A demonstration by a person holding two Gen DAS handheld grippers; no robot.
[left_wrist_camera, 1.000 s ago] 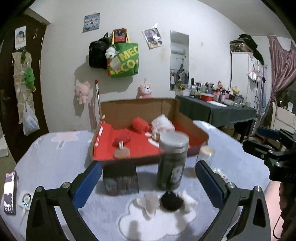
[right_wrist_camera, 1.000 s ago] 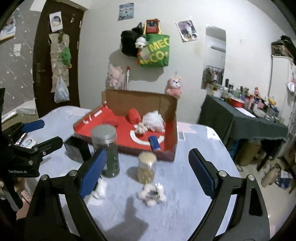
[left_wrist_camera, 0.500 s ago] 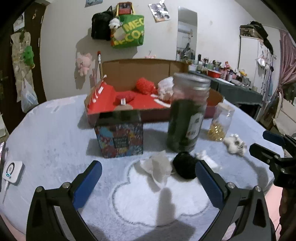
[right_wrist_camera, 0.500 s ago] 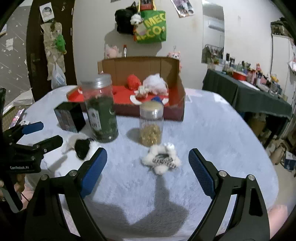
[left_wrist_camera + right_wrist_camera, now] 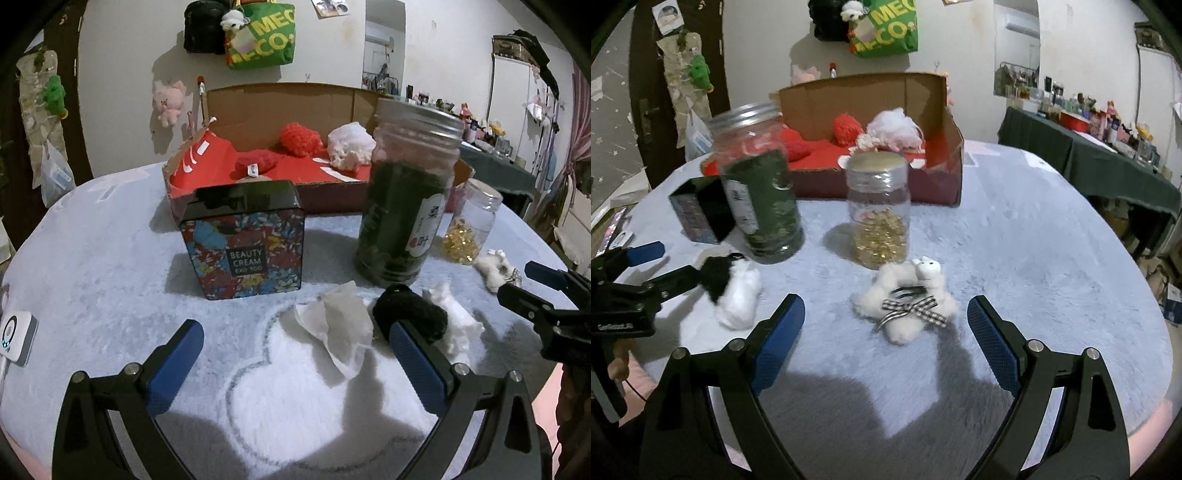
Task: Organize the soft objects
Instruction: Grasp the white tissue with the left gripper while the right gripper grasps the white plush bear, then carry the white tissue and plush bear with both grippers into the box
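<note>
My left gripper (image 5: 295, 341) is open, low over the fluffy table cover, with a crumpled white tissue (image 5: 332, 325) between its fingers and a black pom-pom (image 5: 410, 314) at its right finger. A white fluffy piece (image 5: 454, 317) lies beside the pom-pom. My right gripper (image 5: 886, 321) is open around a white plush toy with a checked bow (image 5: 905, 299). The open cardboard box with red lining (image 5: 332, 110) holds red and white soft items (image 5: 299, 138). The left gripper also shows in the right wrist view (image 5: 661, 266).
A patterned tin box (image 5: 247, 243), a tall jar of dark leaves (image 5: 406, 206) and a small jar of gold capsules (image 5: 879, 214) stand before the cardboard box. A white device (image 5: 14, 336) lies at the table's left edge. A dark table with clutter (image 5: 1108, 155) stands at right.
Both grippers have come down and forward toward the table. The tissue and pom-pom now lie at the left fingers, the plush toy between the right fingers. Both stay open.
</note>
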